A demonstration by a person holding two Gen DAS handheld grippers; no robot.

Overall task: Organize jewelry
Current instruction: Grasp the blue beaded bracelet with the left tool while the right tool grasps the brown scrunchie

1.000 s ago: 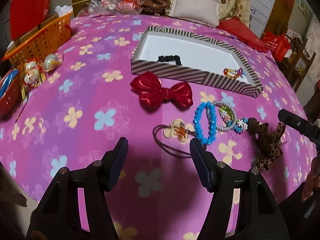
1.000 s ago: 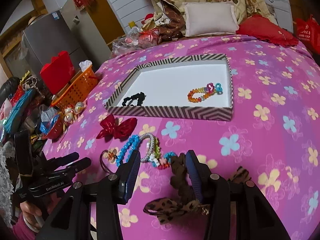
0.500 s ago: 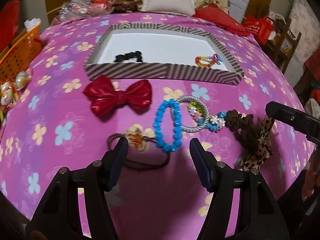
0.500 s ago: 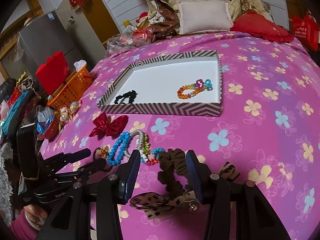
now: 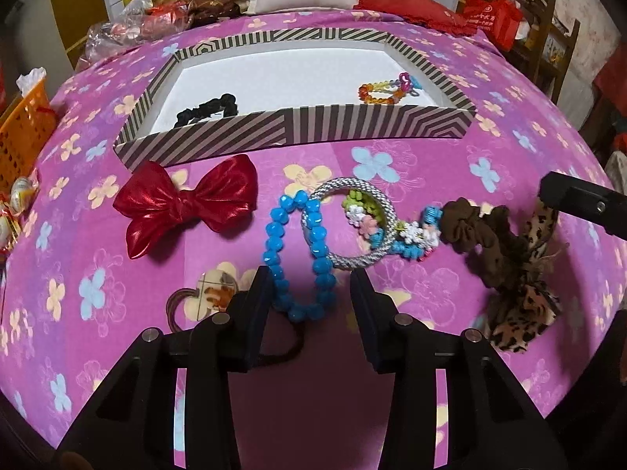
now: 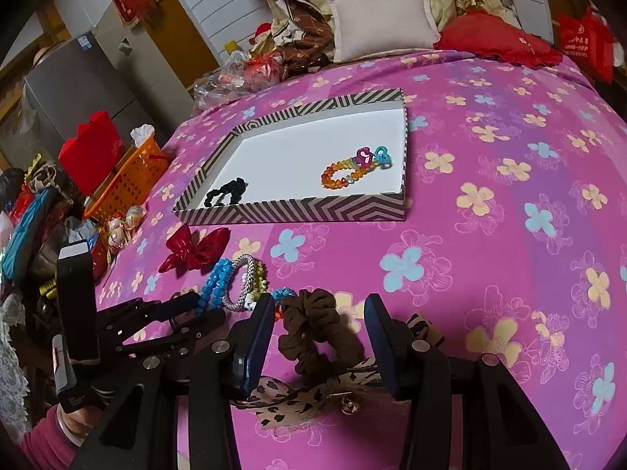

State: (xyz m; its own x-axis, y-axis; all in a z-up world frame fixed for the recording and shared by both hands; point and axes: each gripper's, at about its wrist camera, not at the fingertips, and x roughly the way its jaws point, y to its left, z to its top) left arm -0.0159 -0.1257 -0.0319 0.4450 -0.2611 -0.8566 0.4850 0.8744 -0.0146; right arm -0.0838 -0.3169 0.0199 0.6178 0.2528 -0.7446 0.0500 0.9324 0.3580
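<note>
Left wrist view: the left gripper [image 5: 311,280], jaws just narrowing, straddles a blue bead bracelet [image 5: 299,252] on the bedspread without pinching it. Right wrist view: the right gripper [image 6: 319,315], jaws apart, brackets a brown scrunchie [image 6: 313,327] below the striped tray [image 6: 298,211]

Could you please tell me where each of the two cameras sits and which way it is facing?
Left wrist: on the left tool, looking down at the blue bead bracelet; its own fingers show.
Right wrist: on the right tool, over the brown scrunchie; its fingers and the other hand's sleeve show.
Shared: the striped tray and red bow.
</note>
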